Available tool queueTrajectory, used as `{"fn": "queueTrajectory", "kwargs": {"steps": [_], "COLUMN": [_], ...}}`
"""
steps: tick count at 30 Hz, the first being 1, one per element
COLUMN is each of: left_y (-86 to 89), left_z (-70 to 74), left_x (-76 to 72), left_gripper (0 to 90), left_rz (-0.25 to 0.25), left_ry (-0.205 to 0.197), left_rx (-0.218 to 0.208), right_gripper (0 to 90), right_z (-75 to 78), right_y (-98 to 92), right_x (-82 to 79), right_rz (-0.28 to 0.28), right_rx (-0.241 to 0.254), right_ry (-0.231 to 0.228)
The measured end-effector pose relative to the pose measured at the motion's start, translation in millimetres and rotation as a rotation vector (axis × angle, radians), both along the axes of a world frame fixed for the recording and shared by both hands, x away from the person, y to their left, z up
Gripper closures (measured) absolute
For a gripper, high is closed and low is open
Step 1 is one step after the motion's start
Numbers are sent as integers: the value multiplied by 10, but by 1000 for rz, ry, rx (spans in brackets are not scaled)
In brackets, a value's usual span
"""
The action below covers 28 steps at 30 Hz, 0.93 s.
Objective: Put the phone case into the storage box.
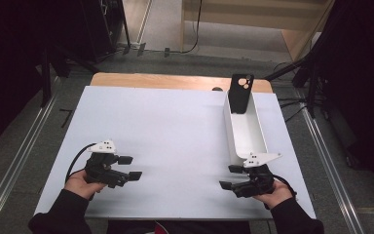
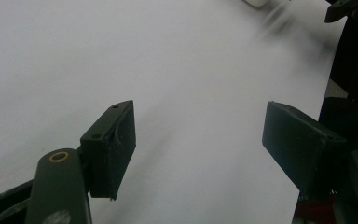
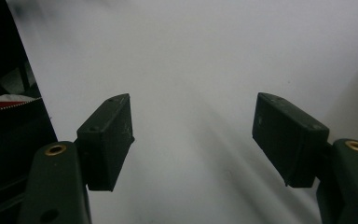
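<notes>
left gripper [image 1: 130, 167] open, empty | right gripper [image 1: 228, 176] open near white tray [image 1: 246, 131]

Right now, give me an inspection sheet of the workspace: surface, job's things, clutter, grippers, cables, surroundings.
Surface: white sheet over a wooden table; flat, nothing spilled.
Job's things: long white tray along the right side; black phone case leaning upright at its far end.
Clutter: nothing seen.
Grippers: left gripper low near the left front, jaws open, nothing between them; right gripper by the tray's near end, jaws open, nothing between them.
Cables: black cable loops from the left gripper across the sheet; more black cables lie on the floor at the right.
Surroundings: grey floor with metal rails, dark stands, a wooden panel behind.
</notes>
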State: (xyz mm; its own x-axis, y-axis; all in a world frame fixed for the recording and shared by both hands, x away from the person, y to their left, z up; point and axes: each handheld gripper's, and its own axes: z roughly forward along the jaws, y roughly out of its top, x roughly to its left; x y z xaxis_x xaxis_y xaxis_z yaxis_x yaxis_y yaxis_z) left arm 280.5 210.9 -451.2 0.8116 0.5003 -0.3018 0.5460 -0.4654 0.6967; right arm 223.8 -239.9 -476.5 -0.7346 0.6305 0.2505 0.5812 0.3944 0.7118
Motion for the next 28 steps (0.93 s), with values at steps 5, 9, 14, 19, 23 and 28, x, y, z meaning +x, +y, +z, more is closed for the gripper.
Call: {"fn": "queueTrajectory", "kwargs": {"steps": [5,9,14,19,23,28], "left_y": [6,-3,2,3,3,1], "left_z": [-11,-12,-15,-15,-12,-14], "left_x": [-10,0,3,4,6,12], "left_gripper": [256,256,256,256,256,255], "left_rz": [-5,-12,-6,-5,-6,-9], "left_ry": [1,1,3,4,5,6], "left_rx": [0,0,-2,-3,-2,1], "right_gripper": [270,271,270,270,270,262], "right_z": [-19,-23,-31,-34,-40,-47], "right_y": [-39,-51,-39,-46,-45,-57], "right_x": [-2,0,-1,4,5,13], "right_rz": [-4,-9,-1,-7,-6,-9], "right_rx": [-3,-5,-7,-11,-15,-15], "right_ry": [2,1,2,0,0,9]}}
